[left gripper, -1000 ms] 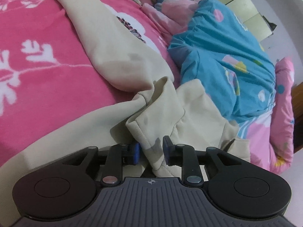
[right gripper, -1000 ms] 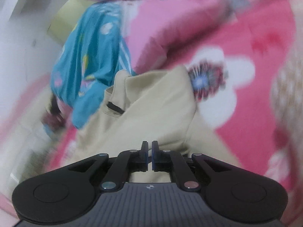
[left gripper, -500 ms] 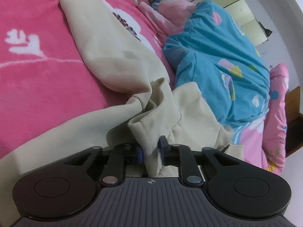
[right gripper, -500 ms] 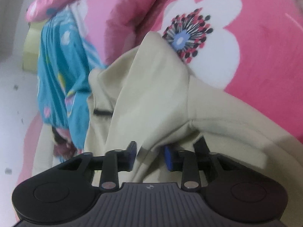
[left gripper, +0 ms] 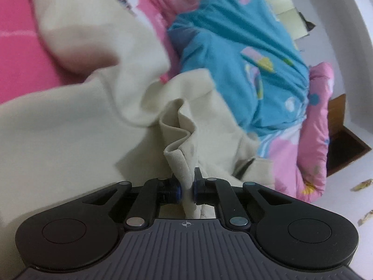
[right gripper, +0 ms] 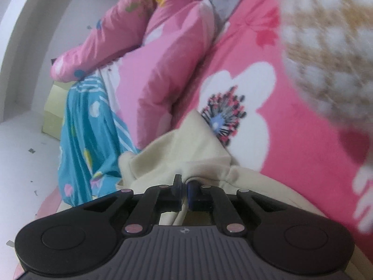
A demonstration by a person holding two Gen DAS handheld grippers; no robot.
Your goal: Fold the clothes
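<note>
Bed [left gripper: 21,53] with pink floral cover carries blue quilt [left gripper: 244,53], beside it cream garment [left gripper: 70,126] spread out. Left hand-held gripper [left gripper: 185,189] pinches a bunched garment fold; right hand-held gripper [right gripper: 184,192] clamps another garment edge beside the quilt.

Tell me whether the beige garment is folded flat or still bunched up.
Bunched up. The beige garment lies in loose creases on the pink blanket, pinched by the left tool and right tool.
</note>
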